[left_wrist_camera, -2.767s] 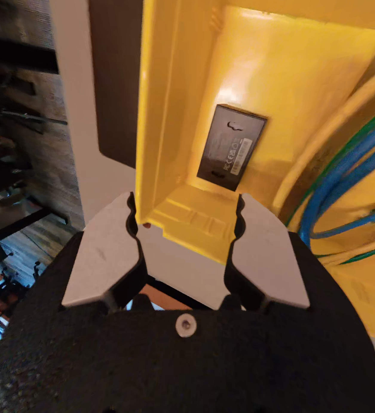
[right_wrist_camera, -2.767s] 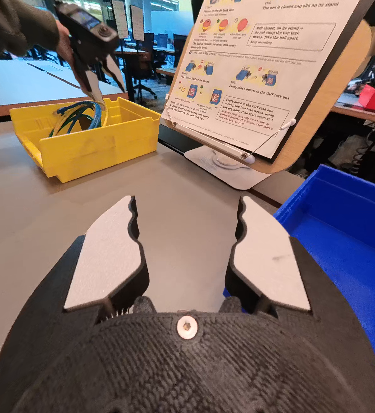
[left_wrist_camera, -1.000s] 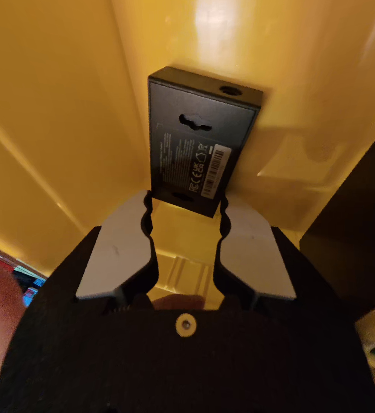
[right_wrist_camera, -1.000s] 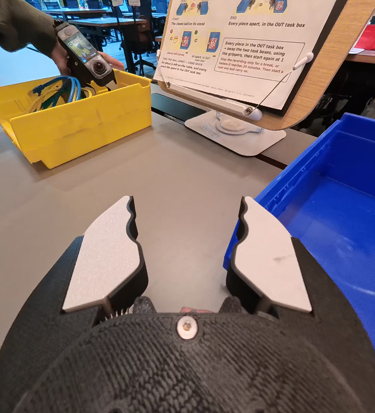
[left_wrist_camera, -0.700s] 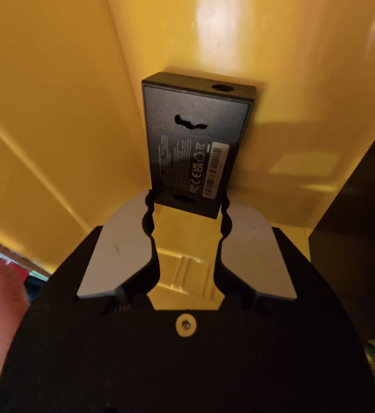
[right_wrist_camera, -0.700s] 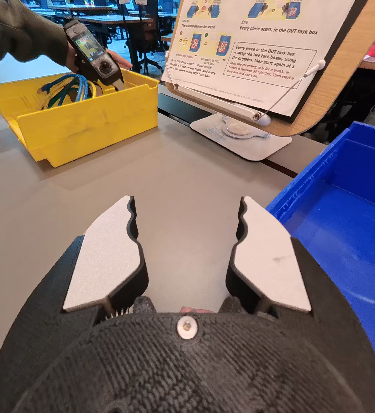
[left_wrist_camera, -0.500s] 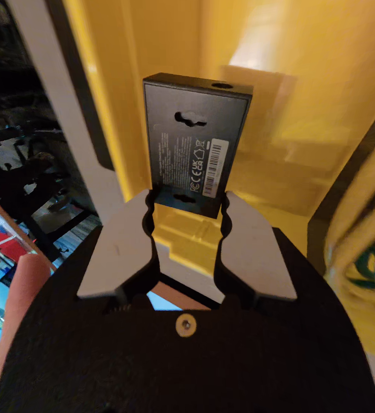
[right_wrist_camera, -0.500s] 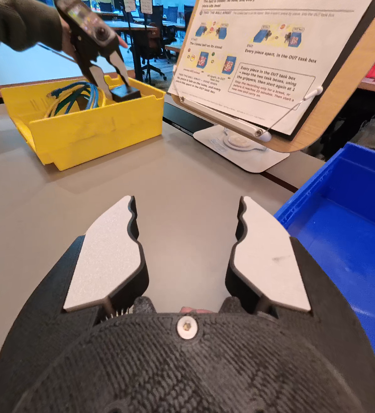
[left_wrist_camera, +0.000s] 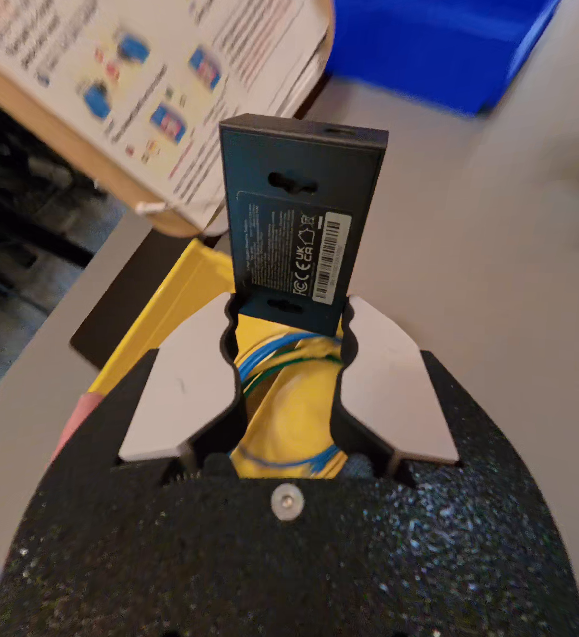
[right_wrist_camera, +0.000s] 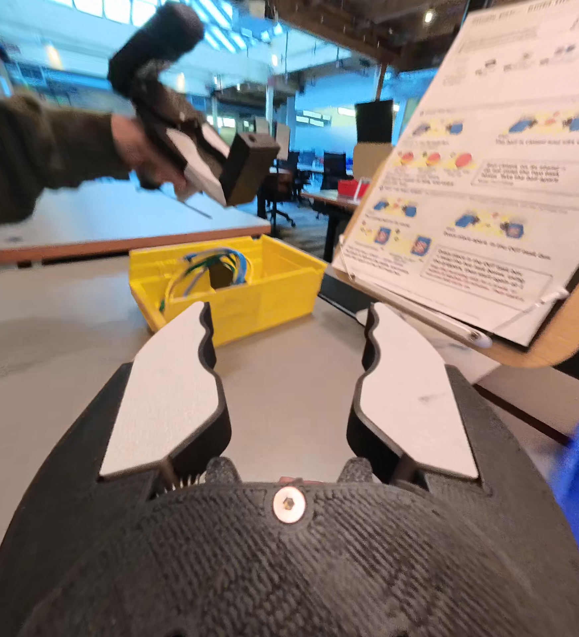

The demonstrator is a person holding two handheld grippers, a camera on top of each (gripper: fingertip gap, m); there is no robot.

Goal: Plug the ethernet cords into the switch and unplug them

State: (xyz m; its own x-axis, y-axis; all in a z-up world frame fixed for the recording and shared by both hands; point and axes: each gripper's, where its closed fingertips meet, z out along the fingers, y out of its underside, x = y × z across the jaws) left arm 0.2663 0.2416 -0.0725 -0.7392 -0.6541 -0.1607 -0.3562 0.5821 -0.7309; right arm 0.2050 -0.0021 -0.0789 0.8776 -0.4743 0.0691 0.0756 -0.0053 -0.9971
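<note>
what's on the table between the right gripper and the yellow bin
Nothing: in the right wrist view, only bare grey table lies between the open right gripper and the yellow bin.

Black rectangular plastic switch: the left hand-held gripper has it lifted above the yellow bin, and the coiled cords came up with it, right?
Not quite. The left hand-held gripper holds the black rectangular plastic switch above the yellow plastic bin, but the right wrist view shows the coiled blue, green and yellow cords lying in the bin.

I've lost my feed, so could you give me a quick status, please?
Left claw shut on switch, held above yellow bin. Right claw open, empty. Cords in bin, unplugged. Nothing in the way.
</note>
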